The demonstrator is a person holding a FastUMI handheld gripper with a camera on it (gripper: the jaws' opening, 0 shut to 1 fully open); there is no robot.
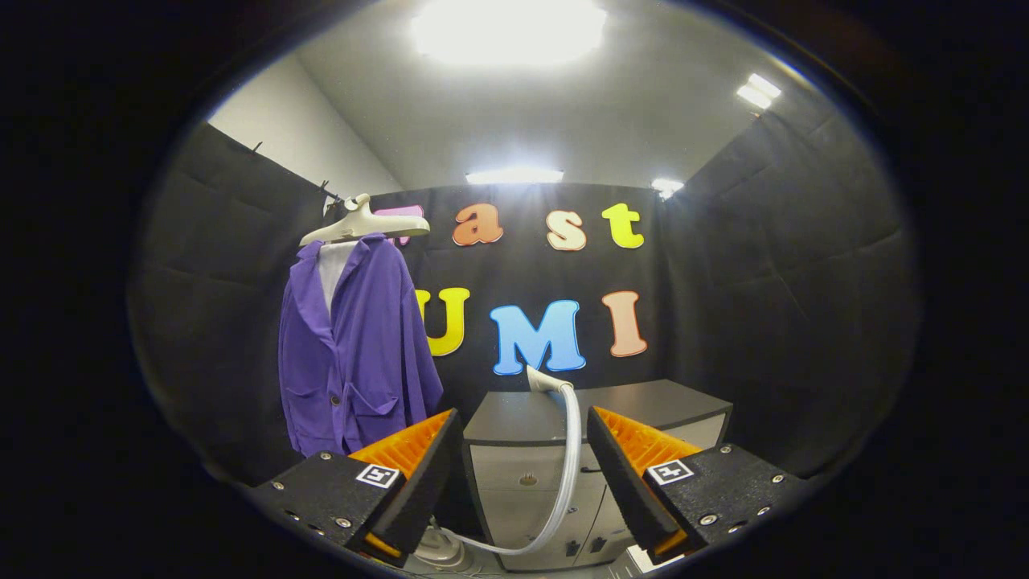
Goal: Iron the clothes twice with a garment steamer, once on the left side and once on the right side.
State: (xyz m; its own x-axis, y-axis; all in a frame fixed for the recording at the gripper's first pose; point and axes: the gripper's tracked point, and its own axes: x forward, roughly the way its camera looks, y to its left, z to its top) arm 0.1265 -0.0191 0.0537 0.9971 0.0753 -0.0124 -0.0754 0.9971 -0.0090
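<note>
The gripper [524,450] hangs with fingers spread wide and empty, the steamer head [543,379] resting on the cabinet [514,418] just beyond them, purple jacket [354,346] hanging off left, and I'd say the looping hose [567,474] could snag a finger on the reach.

A low cabinet [563,450] with a dark grey flat top and pale grey fronts stands against the black cloth wall [772,305] — a small round knob [528,479] sits on its upper drawer, and 2 dark handles [580,548] show low on its doors. The grey ceiling [595,121] carries bright rectangular light panels — 1 large glaring panel [508,28] overhead, a long strip [514,175] just above the cloth wall's top edge, and smaller ones [759,88] off to the side. A plain white wall [289,129] rises behind the cloth.
</note>
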